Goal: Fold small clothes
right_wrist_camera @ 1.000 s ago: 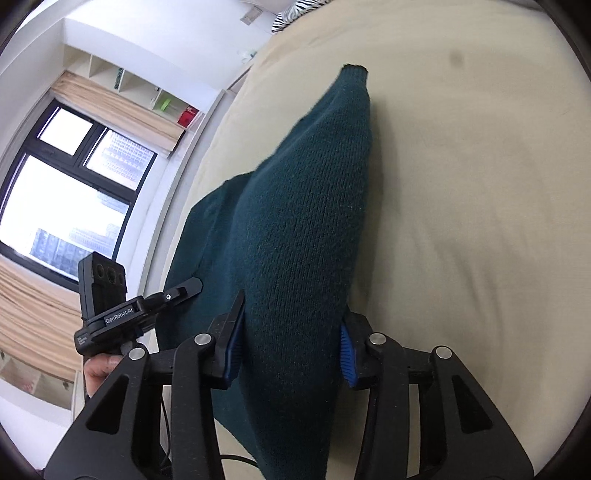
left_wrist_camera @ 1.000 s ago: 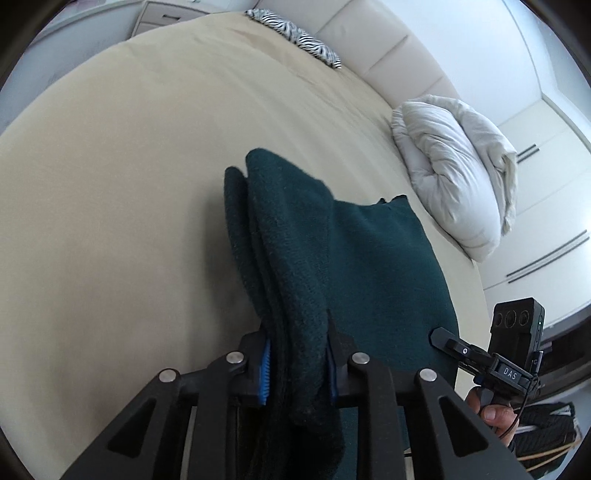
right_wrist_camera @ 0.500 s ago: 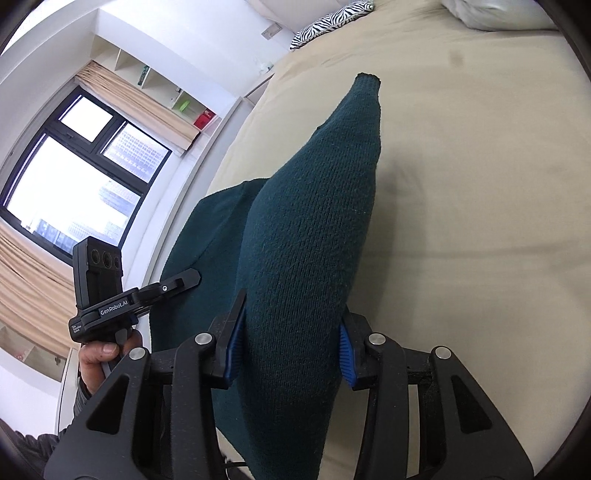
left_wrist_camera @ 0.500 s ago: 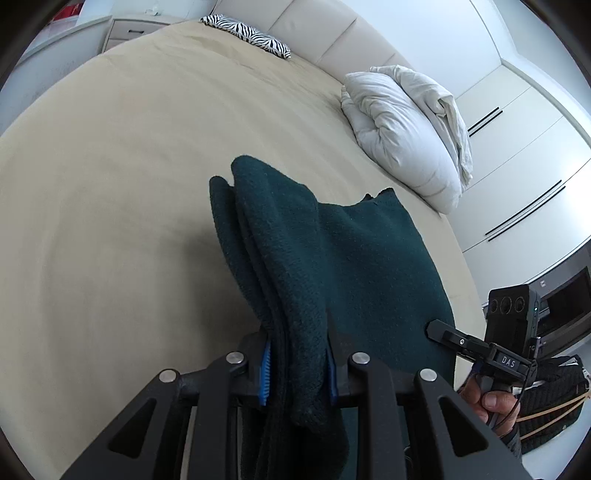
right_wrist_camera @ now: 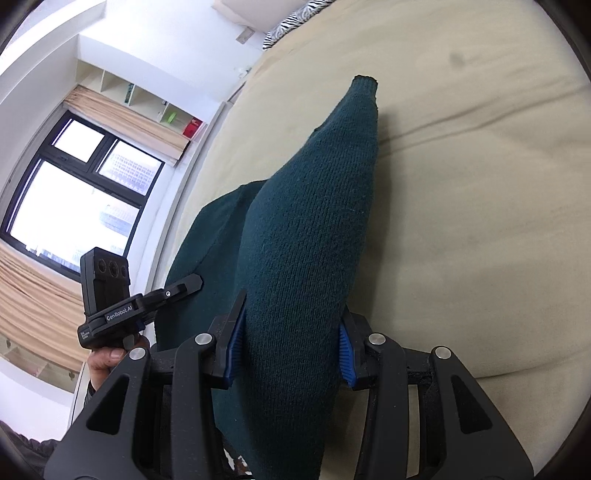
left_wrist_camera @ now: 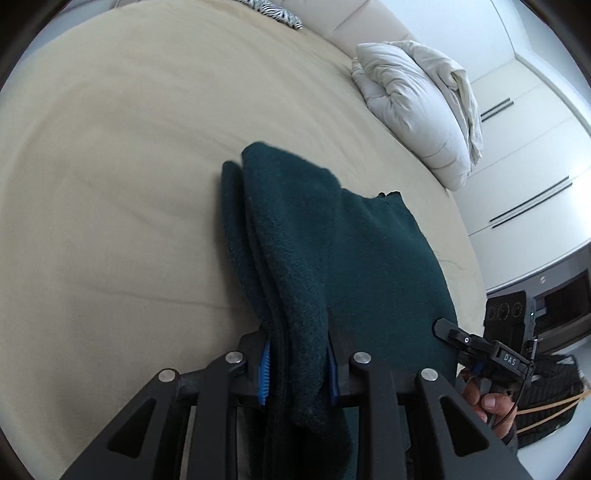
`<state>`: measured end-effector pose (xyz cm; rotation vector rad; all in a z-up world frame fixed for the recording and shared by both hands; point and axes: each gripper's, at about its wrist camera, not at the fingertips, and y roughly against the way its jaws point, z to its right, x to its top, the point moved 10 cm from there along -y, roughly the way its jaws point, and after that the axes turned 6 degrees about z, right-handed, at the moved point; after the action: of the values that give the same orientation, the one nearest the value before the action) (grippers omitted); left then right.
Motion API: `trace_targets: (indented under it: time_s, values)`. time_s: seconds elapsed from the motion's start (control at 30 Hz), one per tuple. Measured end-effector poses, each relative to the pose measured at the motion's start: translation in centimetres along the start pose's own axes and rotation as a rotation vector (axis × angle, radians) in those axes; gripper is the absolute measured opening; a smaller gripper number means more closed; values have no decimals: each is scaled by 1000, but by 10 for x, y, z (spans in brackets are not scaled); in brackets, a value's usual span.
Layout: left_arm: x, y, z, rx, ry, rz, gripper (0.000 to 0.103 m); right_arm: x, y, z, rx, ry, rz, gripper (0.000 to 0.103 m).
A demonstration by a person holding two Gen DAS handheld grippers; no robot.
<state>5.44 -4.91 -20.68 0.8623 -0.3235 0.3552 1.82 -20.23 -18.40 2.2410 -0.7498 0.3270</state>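
Observation:
A dark green knit sweater [left_wrist_camera: 369, 266] is stretched between both grippers above the beige bed [left_wrist_camera: 110, 166]. My left gripper [left_wrist_camera: 298, 365] is shut on a bunched fold of it. My right gripper [right_wrist_camera: 291, 345] is shut on another thick fold of the sweater [right_wrist_camera: 310, 229], whose sleeve cuff points away over the bed [right_wrist_camera: 480, 184]. The right gripper also shows in the left wrist view [left_wrist_camera: 480, 354] at the sweater's far edge, and the left gripper shows in the right wrist view [right_wrist_camera: 144, 302].
A rolled white duvet [left_wrist_camera: 417, 107] lies at the bed's far right. A zebra-print pillow [left_wrist_camera: 277, 11] sits by the headboard. White wardrobes [left_wrist_camera: 524, 155] stand to the right. A large window [right_wrist_camera: 74, 192] and open wall shelves [right_wrist_camera: 147, 103] lie beyond the bed's left side.
Both grippers have shifted slightly with the sweater held; the views tilted so that the duvet and window moved in frame. Both grips are unchanged.

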Motion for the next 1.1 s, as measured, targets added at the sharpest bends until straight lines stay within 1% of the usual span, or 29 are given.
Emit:
trace_targets:
  time_s: [0.03, 0.1, 0.17, 0.27, 0.37, 0.57, 0.63, 0.7, 0.8, 0.87, 0.93, 1.0, 1.03, 1.1]
  values:
    - [-1, -1, -3, -10, 17, -2, 26, -4, 1, 5, 7, -17, -1, 39]
    - [-5, -1, -8, -26, 46, -8, 27, -2, -5, 6, 9, -10, -2, 39]
    - [-6, -1, -10, -26, 44, -9, 28, -4, -9, 7, 6, -2, -10, 39]
    - [-9, -2, -13, -34, 50, -10, 29, -8, -11, 21, 18, -10, -22, 40]
    - [-9, -3, -13, -45, 61, -10, 30, -12, -10, 27, 53, -29, 4, 40]
    - [-9, -1, -15, -59, 62, -8, 32, -7, -5, 27, 56, -24, 28, 42]
    - [-8, 4, -13, -38, 51, 5, 34, -6, -2, 27, 47, -21, 35, 42]
    - [-5, 11, -8, 4, 24, 30, 35, -6, 1, 28, 24, -17, 40, 45]
    - [3, 36, -2, 71, -27, 108, 33, -7, 8, 27, -30, -4, 50, 48]
    - [9, 55, 8, 88, -67, 167, 33, -6, 16, 25, -74, 15, 65, 50]
    - [13, 71, 26, 87, -128, 214, 33, -3, 28, 24, -114, 25, 93, 50]
    - [11, 72, 49, 65, -192, 218, 33, 4, 43, 20, -143, 24, 138, 50]
    - [8, 68, 57, 52, -219, 209, 33, 7, 48, 14, -136, 28, 156, 51]
    - [-1, 52, 66, 43, -264, 181, 33, 14, 57, 1, -89, 41, 184, 51]
